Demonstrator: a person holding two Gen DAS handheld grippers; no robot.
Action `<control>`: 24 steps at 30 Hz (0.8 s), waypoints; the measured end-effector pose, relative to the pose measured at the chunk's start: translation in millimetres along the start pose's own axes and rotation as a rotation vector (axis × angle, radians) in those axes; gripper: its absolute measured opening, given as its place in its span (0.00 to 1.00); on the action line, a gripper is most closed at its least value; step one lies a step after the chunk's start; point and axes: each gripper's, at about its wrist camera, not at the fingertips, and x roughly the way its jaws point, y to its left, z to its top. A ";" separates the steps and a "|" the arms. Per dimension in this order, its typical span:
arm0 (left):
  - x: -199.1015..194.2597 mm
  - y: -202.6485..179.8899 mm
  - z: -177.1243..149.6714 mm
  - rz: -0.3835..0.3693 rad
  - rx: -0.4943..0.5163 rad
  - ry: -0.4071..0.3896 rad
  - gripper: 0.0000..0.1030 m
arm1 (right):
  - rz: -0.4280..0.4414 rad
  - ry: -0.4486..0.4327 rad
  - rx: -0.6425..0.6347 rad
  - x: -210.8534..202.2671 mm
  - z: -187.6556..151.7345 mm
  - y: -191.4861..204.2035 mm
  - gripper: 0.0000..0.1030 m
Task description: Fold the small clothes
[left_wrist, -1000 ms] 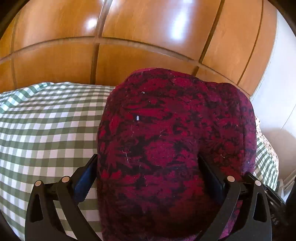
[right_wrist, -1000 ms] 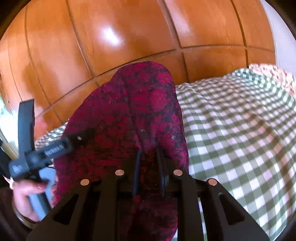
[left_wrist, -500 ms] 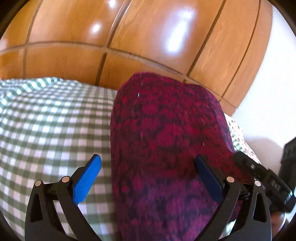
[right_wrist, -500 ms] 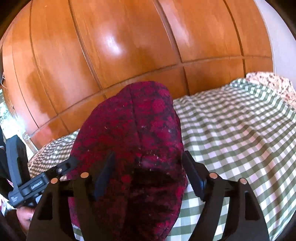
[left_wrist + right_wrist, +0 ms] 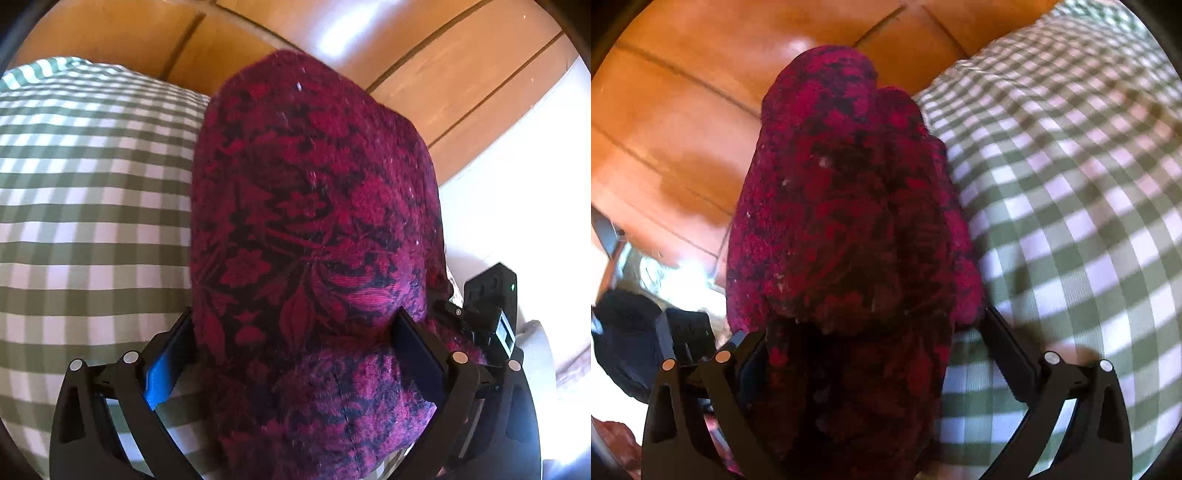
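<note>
The cloth (image 5: 314, 229) lies bunched on the bed (image 5: 81, 206), its long axis running straight away between my fingers. My left gripper (image 5: 291, 354) is wide, pads touching its flanks; whether they pinch, I cannot tell. My right gripper (image 5: 871, 347) is opening, cloth loose between. Only the left view shows the other tool beside it.

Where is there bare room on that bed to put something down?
The checked cover lies bare left of the red cloth, up to the wooden headboard. In the right view it is bare right of it. Around both grippers it is crowded.
</note>
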 end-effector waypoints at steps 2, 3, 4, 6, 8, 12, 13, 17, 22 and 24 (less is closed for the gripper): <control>7.0 0.4 4.1 0.013 0.025 0.007 0.97 | 0.004 0.000 0.004 5.7 4.1 0.0 0.95; 9.3 -4.9 2.7 0.025 0.062 0.013 0.96 | 0.009 -0.001 0.006 7.0 5.2 0.6 0.94; 10.7 -12.0 0.0 0.049 0.107 0.014 0.93 | 0.016 0.003 -0.003 7.0 4.5 2.5 0.86; 11.2 -24.1 -4.5 0.105 0.183 0.005 0.88 | 0.043 0.010 -0.011 5.8 3.8 4.7 0.73; 7.2 -26.5 -6.1 0.112 0.189 -0.013 0.80 | 0.084 0.006 -0.007 0.5 -0.4 4.0 0.62; -4.5 -46.7 -13.9 0.180 0.322 -0.078 0.67 | 0.094 -0.045 -0.054 -5.4 0.5 13.3 0.54; -8.4 -53.8 -16.0 0.214 0.373 -0.107 0.65 | 0.106 -0.058 -0.061 -6.1 0.7 15.7 0.52; -22.1 -58.1 -10.2 0.279 0.442 -0.196 0.61 | 0.143 -0.091 -0.089 10.2 11.6 31.8 0.50; -36.9 -34.7 21.7 0.324 0.393 -0.264 0.61 | 0.177 -0.109 -0.167 47.7 44.7 65.0 0.50; -41.4 -21.6 41.1 0.349 0.366 -0.293 0.61 | 0.188 -0.114 -0.204 65.6 62.7 79.5 0.50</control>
